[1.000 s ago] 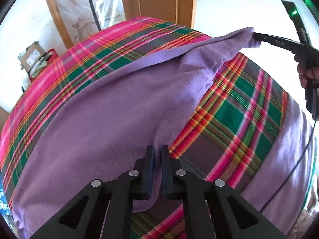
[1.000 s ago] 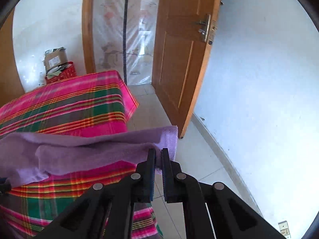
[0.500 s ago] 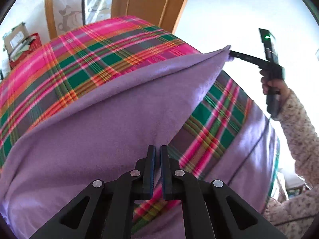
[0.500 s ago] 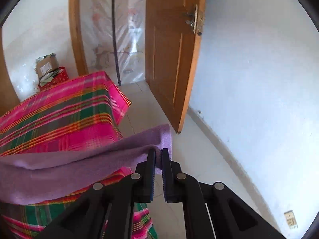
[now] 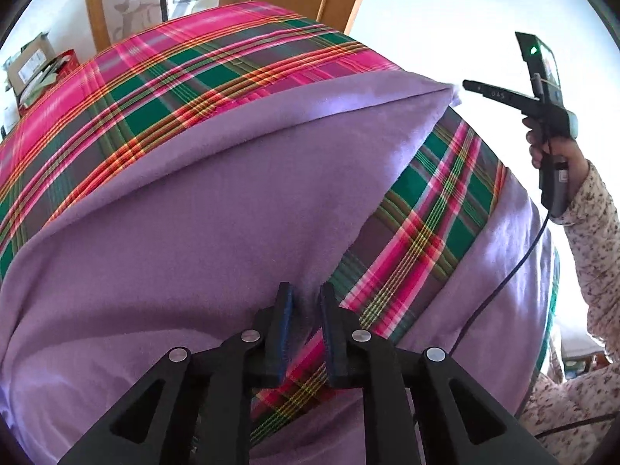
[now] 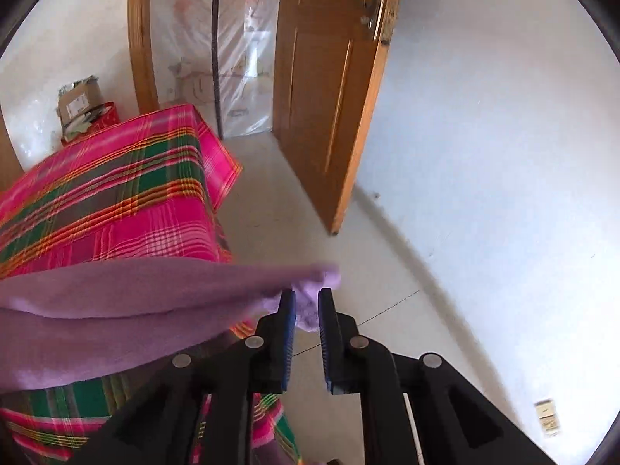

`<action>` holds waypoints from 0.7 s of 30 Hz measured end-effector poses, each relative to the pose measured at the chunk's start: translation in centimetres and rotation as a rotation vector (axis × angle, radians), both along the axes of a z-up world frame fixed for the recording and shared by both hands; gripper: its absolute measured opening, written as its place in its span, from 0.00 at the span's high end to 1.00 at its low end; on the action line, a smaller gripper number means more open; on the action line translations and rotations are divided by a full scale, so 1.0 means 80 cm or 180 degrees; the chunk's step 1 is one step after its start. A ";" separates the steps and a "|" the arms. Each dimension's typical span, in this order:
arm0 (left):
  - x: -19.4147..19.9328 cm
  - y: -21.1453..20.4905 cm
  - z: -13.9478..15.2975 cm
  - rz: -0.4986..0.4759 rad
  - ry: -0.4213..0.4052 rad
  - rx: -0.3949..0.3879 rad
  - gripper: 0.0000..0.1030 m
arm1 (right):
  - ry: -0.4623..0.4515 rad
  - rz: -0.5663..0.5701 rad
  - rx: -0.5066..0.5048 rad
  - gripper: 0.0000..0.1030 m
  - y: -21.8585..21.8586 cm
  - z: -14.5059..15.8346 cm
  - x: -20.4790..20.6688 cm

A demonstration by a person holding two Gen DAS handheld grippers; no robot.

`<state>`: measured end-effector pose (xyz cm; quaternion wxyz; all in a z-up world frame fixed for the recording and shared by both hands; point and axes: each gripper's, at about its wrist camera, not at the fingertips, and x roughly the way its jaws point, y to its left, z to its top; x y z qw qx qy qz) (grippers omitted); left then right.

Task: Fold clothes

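A purple garment (image 5: 193, 213) lies folded over on a bed under a pink and green plaid cover (image 5: 155, 89). My left gripper (image 5: 306, 294) hangs over the garment's near edge. Its jaws are opening, and the cloth between them is not pinched. In the right wrist view my right gripper (image 6: 307, 298) is opening as well. The garment's (image 6: 116, 302) far corner sits loosely between its blue pads (image 6: 288, 321). From the left wrist view that right gripper (image 5: 471, 86), held in a hand, points at the folded corner.
A strip of plaid cover (image 6: 116, 193) shows between two purple layers. An open wooden door (image 6: 329, 97) and pale floor (image 6: 387, 271) lie beyond the bed's corner. A cardboard box (image 6: 79, 99) stands by the far wall. A cable (image 5: 503, 279) hangs beside a floral sleeve (image 5: 593, 232).
Both grippers' jaws have parted from shut. The garment's far corner has sunk down toward the bed, and the fold now lies flatter on the cover.
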<state>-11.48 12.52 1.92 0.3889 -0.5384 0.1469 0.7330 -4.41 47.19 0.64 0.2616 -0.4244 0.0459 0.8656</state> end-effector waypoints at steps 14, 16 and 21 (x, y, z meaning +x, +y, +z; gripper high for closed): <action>-0.027 -0.018 0.020 0.0482 0.0075 0.0224 0.77 | -0.0096 0.1204 -0.0876 0.84 -0.119 -0.014 -0.028; -0.035 -0.017 0.015 0.0540 0.0098 0.0156 0.76 | -0.0217 0.1188 -0.0814 0.84 -0.121 -0.026 -0.033; -0.060 -0.018 0.017 0.0669 0.0216 0.0154 0.76 | -0.0215 0.0998 -0.0523 0.86 -0.111 -0.027 -0.042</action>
